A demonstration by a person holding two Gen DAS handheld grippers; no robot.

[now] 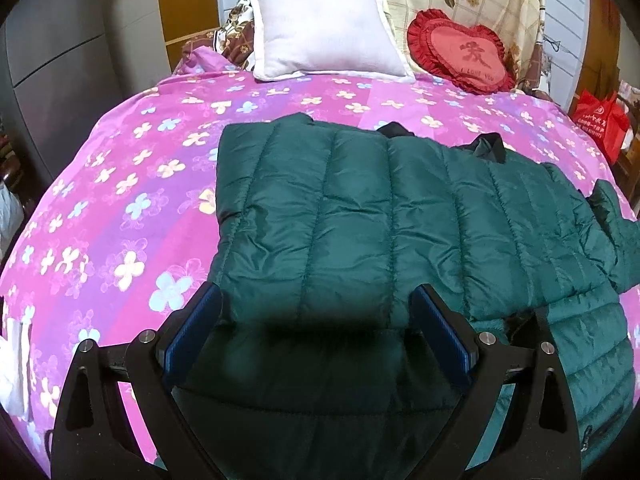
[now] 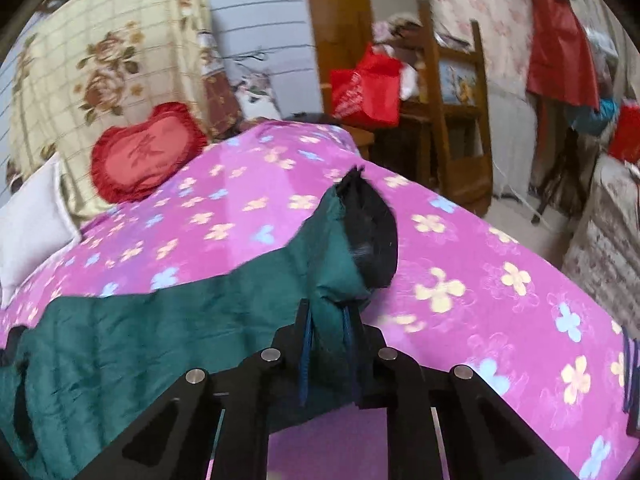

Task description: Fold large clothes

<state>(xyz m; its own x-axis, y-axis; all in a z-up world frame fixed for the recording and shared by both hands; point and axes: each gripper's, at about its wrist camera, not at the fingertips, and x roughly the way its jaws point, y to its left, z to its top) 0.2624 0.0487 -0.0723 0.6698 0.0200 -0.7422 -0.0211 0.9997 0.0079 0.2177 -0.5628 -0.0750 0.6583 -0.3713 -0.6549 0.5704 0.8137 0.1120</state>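
- Right wrist view first: my right claw (image 2: 326,344) is clenched on a bunched fold of the green jacket (image 2: 132,344), right by its black-lined sleeve end (image 2: 372,236), and that end is lifted clear of the bed (image 2: 480,280).
- Left wrist view: my left claw (image 1: 316,332) stands wide, released, its blue pads (image 1: 440,340) either side of the jacket's near edge, pressing nothing.
- Jacket lies across the pink flowered bed, quilted back up, one side already doubled over.
- Step in hand, as I read it: bringing the sleeve in over the body.
- Next move calls for carrying that sleeve across and laying it flat; slippery padding may slide.
- Only the left view shows the whole jacket, plus the white pillow (image 1: 324,36) and heart cushion (image 1: 460,54).
- Only the right view shows the grip itself.
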